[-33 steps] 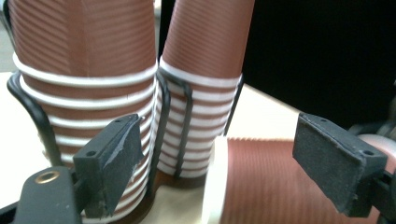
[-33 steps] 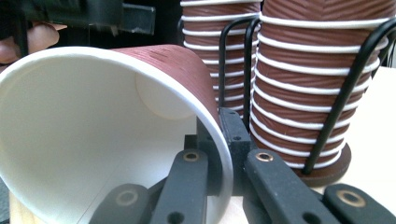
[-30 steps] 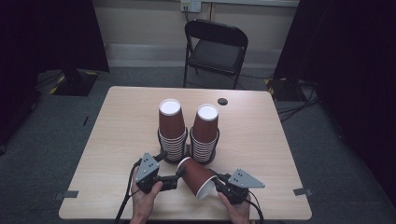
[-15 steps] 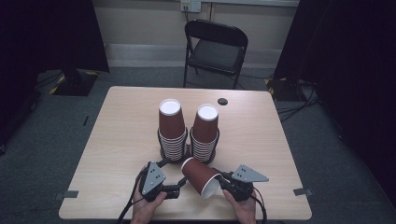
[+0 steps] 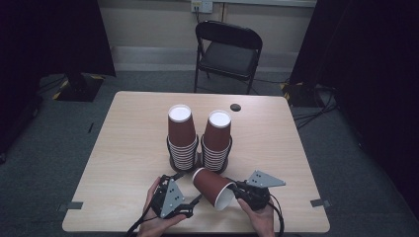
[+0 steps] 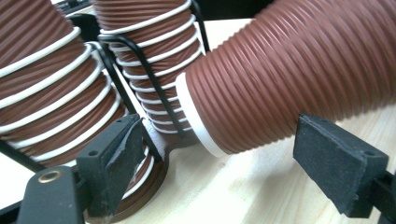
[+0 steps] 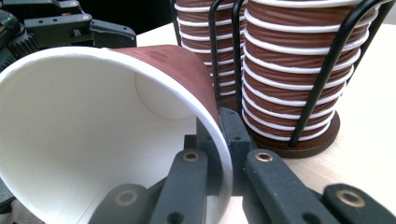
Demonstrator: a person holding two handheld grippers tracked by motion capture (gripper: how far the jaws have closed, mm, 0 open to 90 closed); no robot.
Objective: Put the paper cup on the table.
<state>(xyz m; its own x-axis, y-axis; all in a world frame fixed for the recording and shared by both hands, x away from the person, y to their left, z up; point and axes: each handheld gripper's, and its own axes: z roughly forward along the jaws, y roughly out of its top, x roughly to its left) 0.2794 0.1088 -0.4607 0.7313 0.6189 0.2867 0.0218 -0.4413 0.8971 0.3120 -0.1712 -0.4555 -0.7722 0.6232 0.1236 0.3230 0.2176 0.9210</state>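
Brown ribbed paper cup (image 5: 213,187) lies tilted on its side at the lower middle of the high view, its white mouth turned toward the bottom right of the frame and its base toward the two cup stacks. The right gripper (image 5: 238,193) is clamped on the cup's rim: in the right gripper view the two black jaws stand close together at the bottom middle, one inside the white interior and one outside, pinching the cup wall (image 7: 205,116) between them. The left gripper (image 5: 190,206) sits at the lower left of the cup in the high view, with its jaws apart; in the left gripper view the pads stand wide at the lower left and lower right of the frame with nothing pressed between them, and the cup (image 6: 289,74) hangs just above the gap, its base end with the white band pointing toward the stacks.

Behind the cup, at the centre of the desk (image 5: 123,148), two stacks of brown cups (image 5: 182,136) stand upside down in a black wire holder (image 7: 322,79) on a round dark base. A small dark disc (image 5: 235,107) lies near the far edge of the desk, and a black folding chair (image 5: 228,49) stands beyond it.
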